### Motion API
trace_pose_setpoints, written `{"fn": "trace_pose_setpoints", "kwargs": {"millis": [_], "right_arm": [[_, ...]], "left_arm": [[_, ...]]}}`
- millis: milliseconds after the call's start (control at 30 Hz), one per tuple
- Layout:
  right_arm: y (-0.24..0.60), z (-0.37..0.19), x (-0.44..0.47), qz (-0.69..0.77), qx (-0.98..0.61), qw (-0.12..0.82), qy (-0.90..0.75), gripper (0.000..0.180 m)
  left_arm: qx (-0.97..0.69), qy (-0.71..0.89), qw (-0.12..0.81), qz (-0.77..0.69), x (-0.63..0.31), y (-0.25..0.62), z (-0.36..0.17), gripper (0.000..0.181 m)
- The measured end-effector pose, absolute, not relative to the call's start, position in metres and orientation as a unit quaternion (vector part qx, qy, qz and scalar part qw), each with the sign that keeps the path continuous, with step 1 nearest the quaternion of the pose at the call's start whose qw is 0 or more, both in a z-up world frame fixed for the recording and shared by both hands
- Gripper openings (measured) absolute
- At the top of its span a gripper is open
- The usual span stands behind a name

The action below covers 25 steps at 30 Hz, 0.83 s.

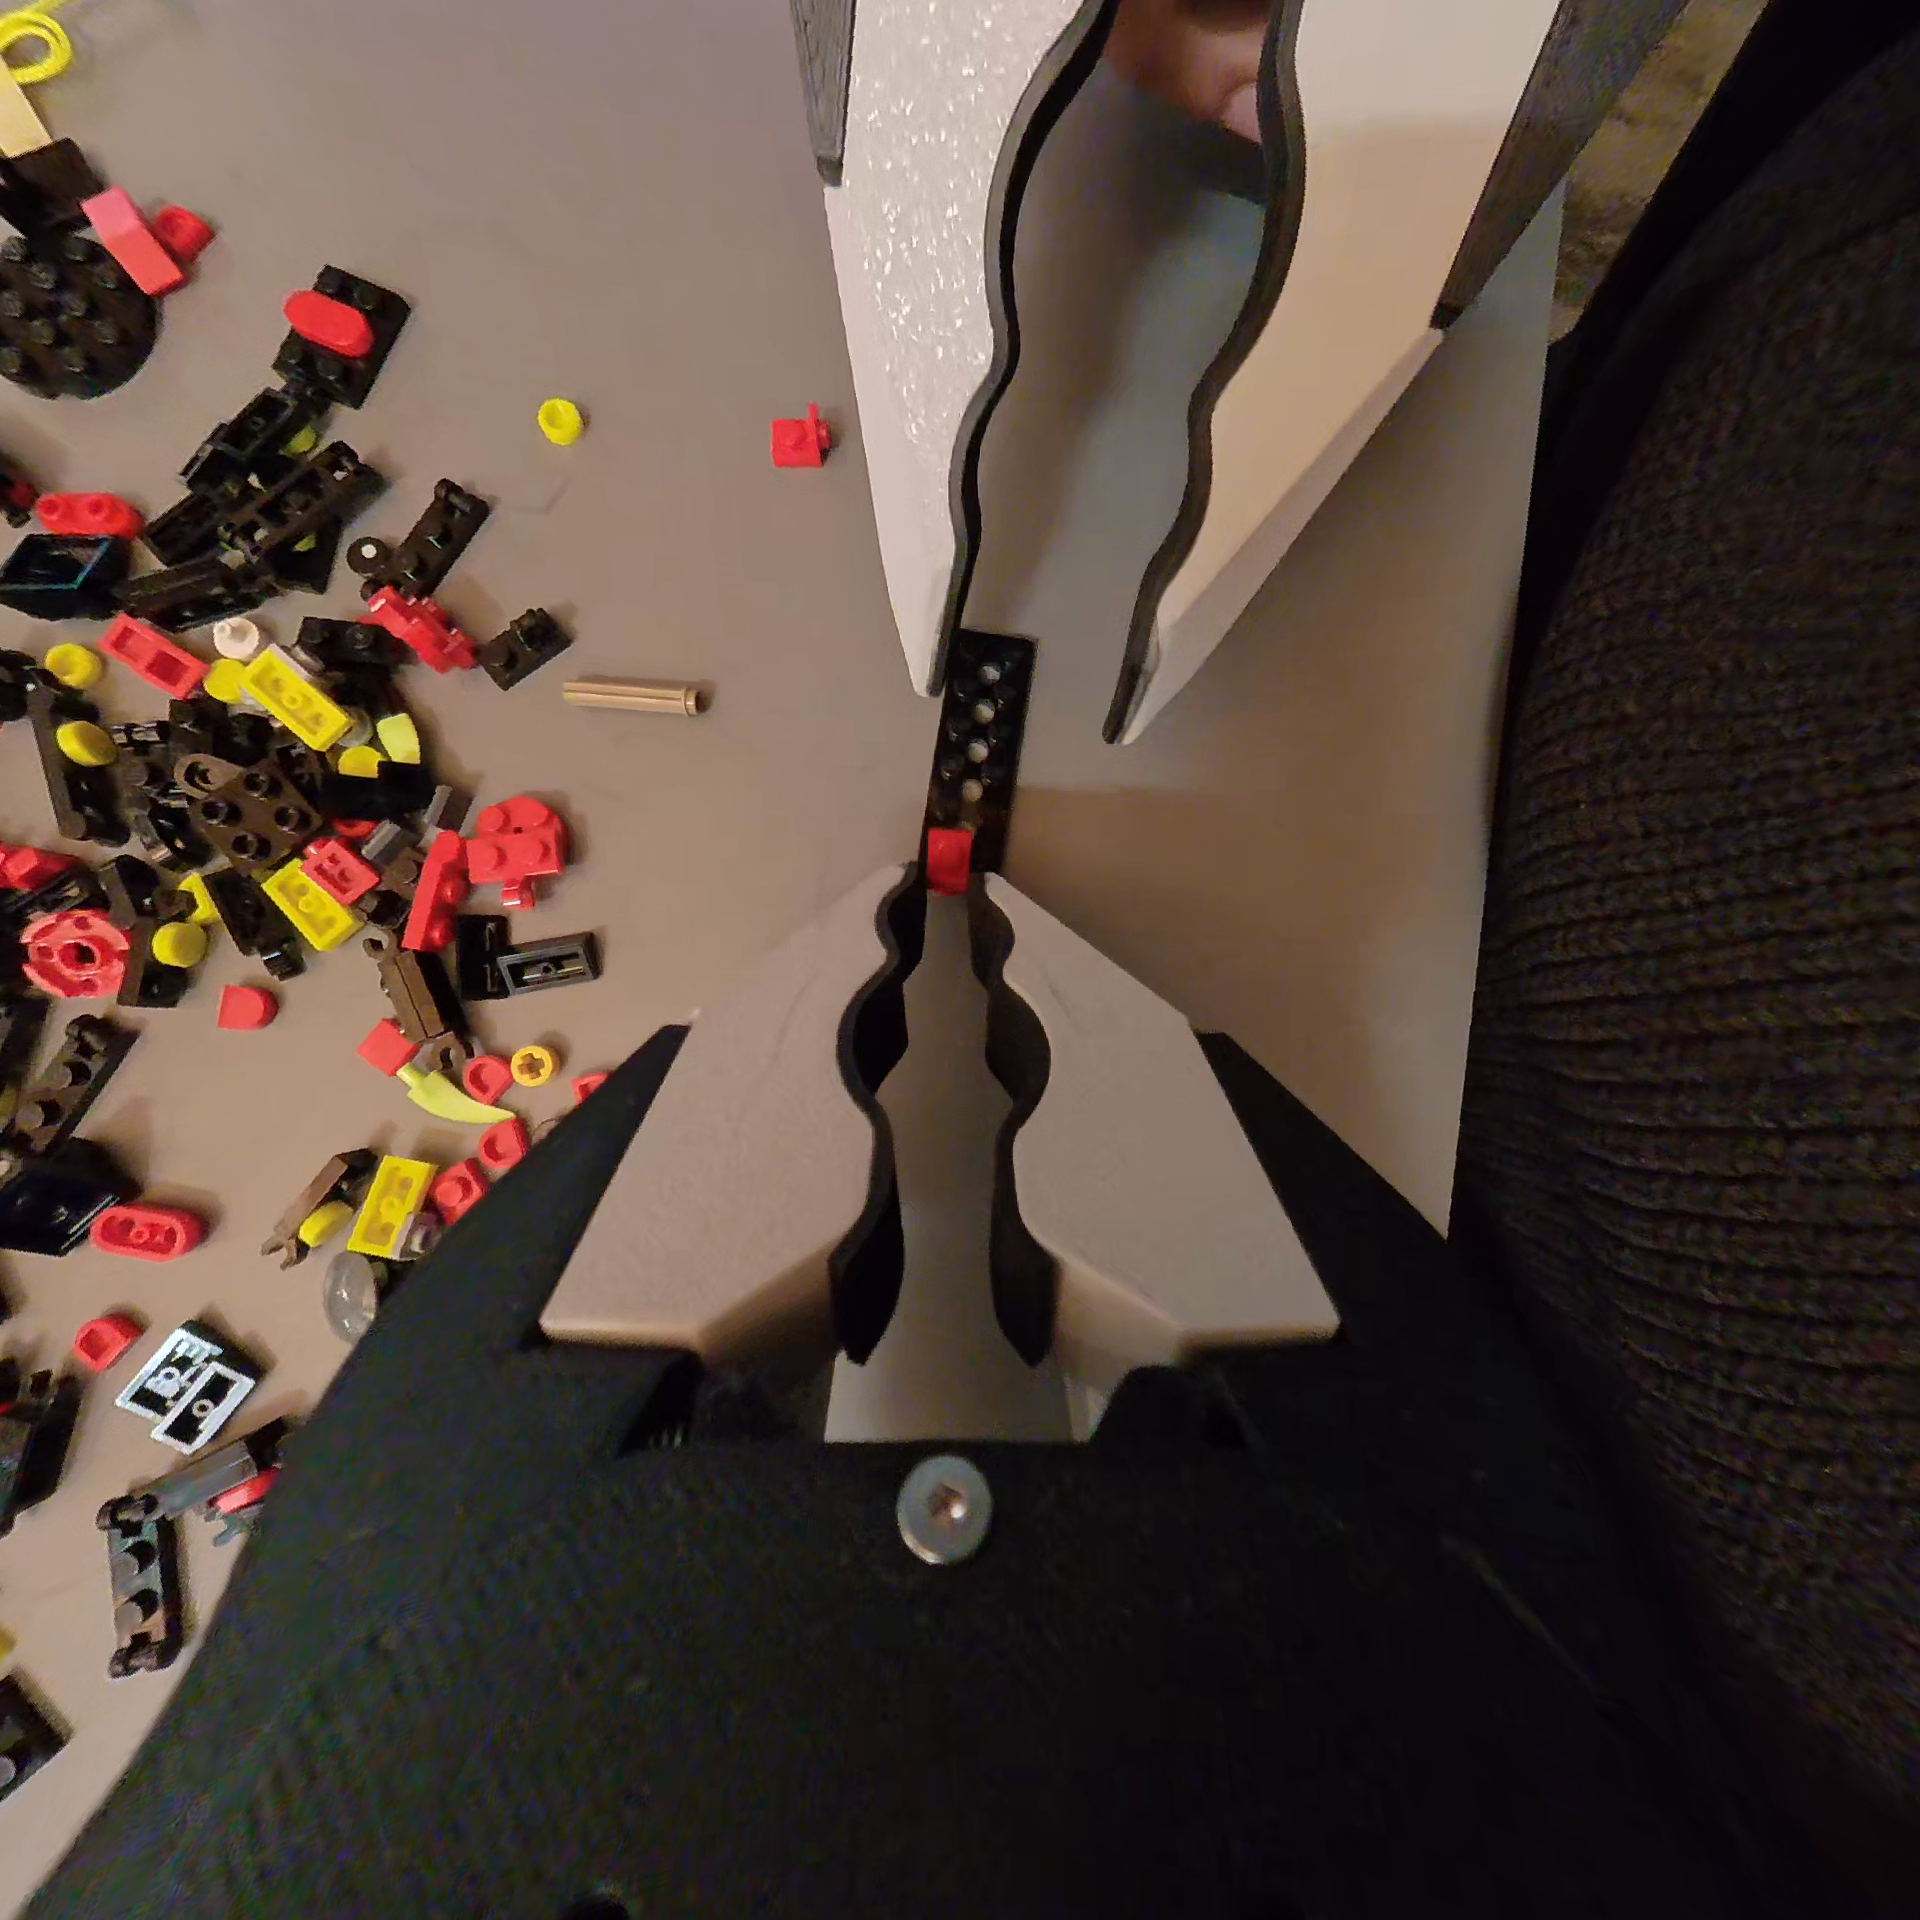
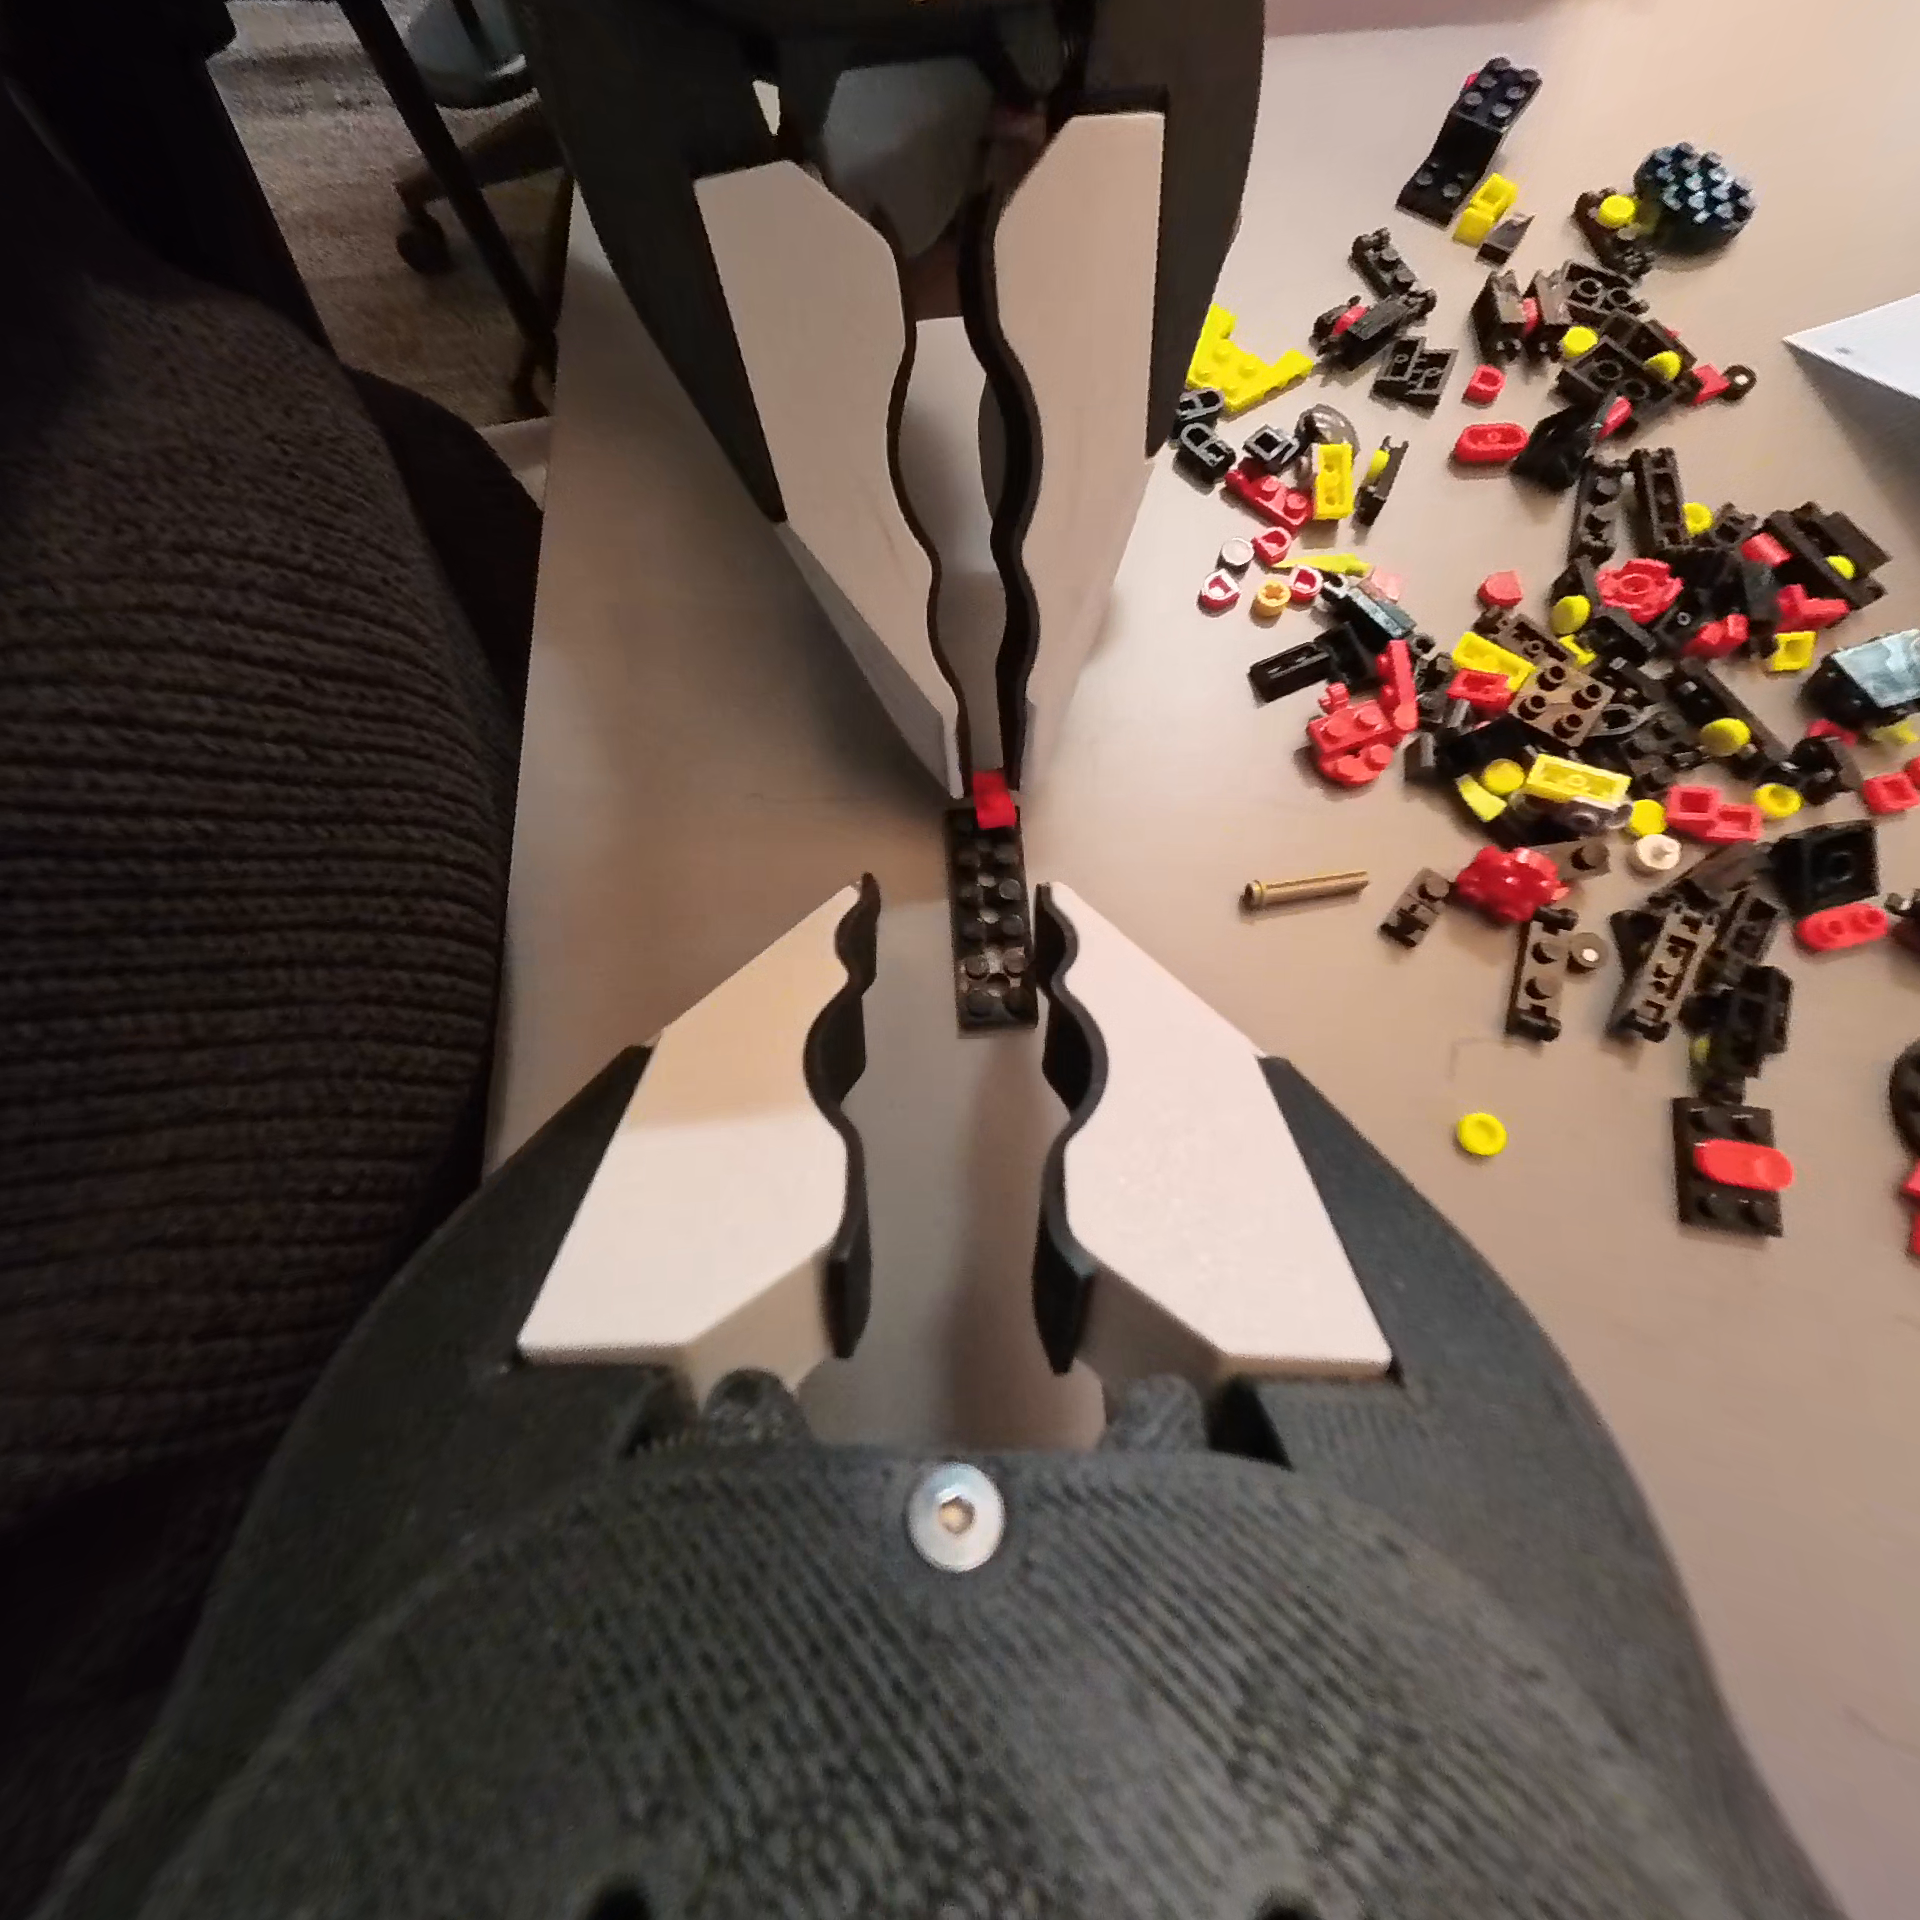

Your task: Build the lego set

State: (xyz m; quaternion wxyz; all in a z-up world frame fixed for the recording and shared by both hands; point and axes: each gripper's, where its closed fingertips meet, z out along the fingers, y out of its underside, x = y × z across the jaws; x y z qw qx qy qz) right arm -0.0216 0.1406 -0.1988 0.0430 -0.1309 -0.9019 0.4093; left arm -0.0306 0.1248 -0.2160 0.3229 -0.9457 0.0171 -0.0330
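In the left wrist view, the left gripper [image 1: 948, 883] has its jaws clamped on a small red brick [image 1: 948, 860] at the near end of a long black studded plate [image 1: 979, 743]. Beyond it, the right gripper [image 1: 1029, 707] stands with jaws apart, one fingertip touching the plate's far end. The plate lies on the counter [image 1: 644, 260] near its edge. Farther left sprawls a loose pile of pieces [image 1: 260, 790], with a tan pin [image 1: 634, 694] apart from it
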Motion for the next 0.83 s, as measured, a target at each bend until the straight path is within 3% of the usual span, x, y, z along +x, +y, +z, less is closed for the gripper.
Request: {"fn": "trace_pose_setpoints", "kwargs": {"millis": [833], "right_arm": [[0.118, -0.211, -0.014, 0.389, -0.092, 0.076, -0.913, 0.038]], "left_arm": [[-0.943, 0.013, 0.33, -0.039, -0.031, 0.127, -0.215, 0.006]]}}
